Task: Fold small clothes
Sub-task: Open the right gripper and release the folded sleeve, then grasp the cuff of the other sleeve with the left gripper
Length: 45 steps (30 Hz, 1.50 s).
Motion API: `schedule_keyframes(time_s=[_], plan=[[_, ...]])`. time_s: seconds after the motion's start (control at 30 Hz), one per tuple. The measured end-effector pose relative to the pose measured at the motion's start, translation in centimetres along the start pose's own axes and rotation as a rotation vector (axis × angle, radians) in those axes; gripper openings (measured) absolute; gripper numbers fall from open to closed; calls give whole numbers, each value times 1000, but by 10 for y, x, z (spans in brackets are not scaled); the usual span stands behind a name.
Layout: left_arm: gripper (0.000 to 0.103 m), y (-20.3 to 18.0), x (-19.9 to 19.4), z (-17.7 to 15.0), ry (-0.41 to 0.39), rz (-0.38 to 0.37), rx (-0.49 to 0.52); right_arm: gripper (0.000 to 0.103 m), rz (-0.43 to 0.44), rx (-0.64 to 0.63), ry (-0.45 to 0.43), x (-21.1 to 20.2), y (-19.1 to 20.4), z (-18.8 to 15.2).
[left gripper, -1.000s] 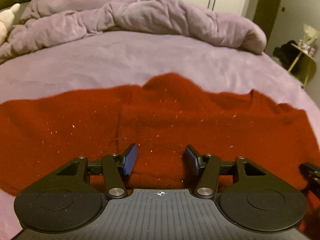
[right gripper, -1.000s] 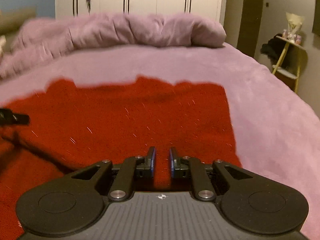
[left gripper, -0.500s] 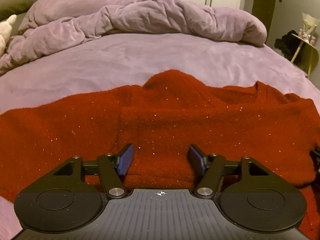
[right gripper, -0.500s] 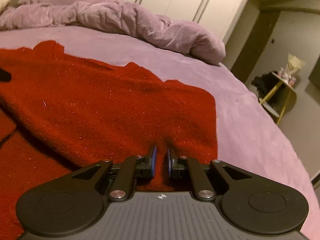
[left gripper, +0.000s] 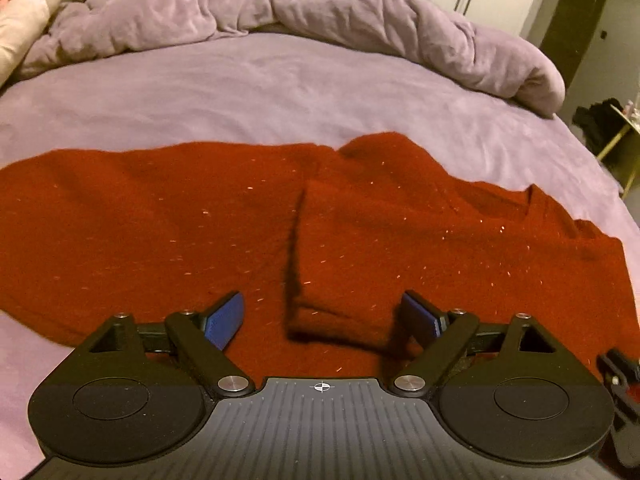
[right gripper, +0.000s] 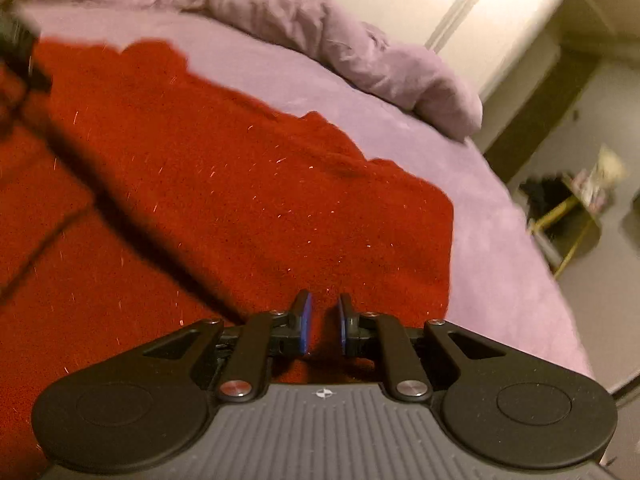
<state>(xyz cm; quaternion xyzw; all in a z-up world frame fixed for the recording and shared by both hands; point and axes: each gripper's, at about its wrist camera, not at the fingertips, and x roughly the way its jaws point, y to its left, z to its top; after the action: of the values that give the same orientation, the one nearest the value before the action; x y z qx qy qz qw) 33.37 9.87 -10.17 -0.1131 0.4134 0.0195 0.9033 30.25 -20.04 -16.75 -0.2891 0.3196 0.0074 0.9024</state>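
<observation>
Both the left gripper (left gripper: 322,318) and right gripper (right gripper: 323,328) are matte black, with blue finger pads (left gripper: 224,320), silver screws, ribbed grey housing and round side discs.

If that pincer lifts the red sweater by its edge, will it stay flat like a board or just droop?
It will most likely droop: the red sweater already lies in soft folds and a doubled-over flap on the bed. Its fuzzy knit looks unlikely to slip from the right gripper, whose jaws are nearly closed on its edge. It looks thick, so perhaps a little heavy for cloth.

Left tongs (left gripper: 322,318) spread wide; right tongs (right gripper: 322,326) nearly closed, tilted.
</observation>
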Motion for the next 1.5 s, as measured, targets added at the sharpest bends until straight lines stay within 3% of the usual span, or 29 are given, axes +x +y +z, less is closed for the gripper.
schedule_keyframes(time_s=[0.1,0.17,0.23,0.4,0.5,0.63,0.77,0.9,0.97,1.03,1.13,1.27,1.37,1.5], plan=[[96,22,-26,-7,-29,-20,36,16,-29,10,5,-15,-2,15],[97,51,-44,-18,-59,-32,23,31,3,96,-49,-39,-10,16],[97,92,-57,-29,-68,-3,-48,41,42,189,-79,-64,-14,7],[95,207,-84,-37,-149,185,-277,47,128,292,-36,-95,4,-28],[85,267,-93,-35,-197,227,-432,48,146,369,-10,-107,9,-41],[64,338,-87,-37,-237,160,-727,48,147,398,7,-117,19,-45],[54,385,-77,-44,-324,21,-985,48,151,385,24,-119,27,-42],[37,404,-66,-45,-340,-44,-1099,48,155,374,37,-118,34,-41],[16,413,-64,-44,-327,-37,-1112,48,159,382,46,-113,34,-39],[13,419,-64,-45,-318,-53,-1140,49,162,392,45,-112,35,-40],[11,418,-71,-36,-330,-35,-1083,50,176,400,37,-111,33,-42],[11,380,-101,3,-383,11,-813,52,219,448,14,-108,26,-51],[10,318,-126,38,-437,-53,-589,52,227,449,-2,-108,25,-55],[11,191,-150,72,-482,-227,-261,52,241,472,-12,-109,21,-57]])
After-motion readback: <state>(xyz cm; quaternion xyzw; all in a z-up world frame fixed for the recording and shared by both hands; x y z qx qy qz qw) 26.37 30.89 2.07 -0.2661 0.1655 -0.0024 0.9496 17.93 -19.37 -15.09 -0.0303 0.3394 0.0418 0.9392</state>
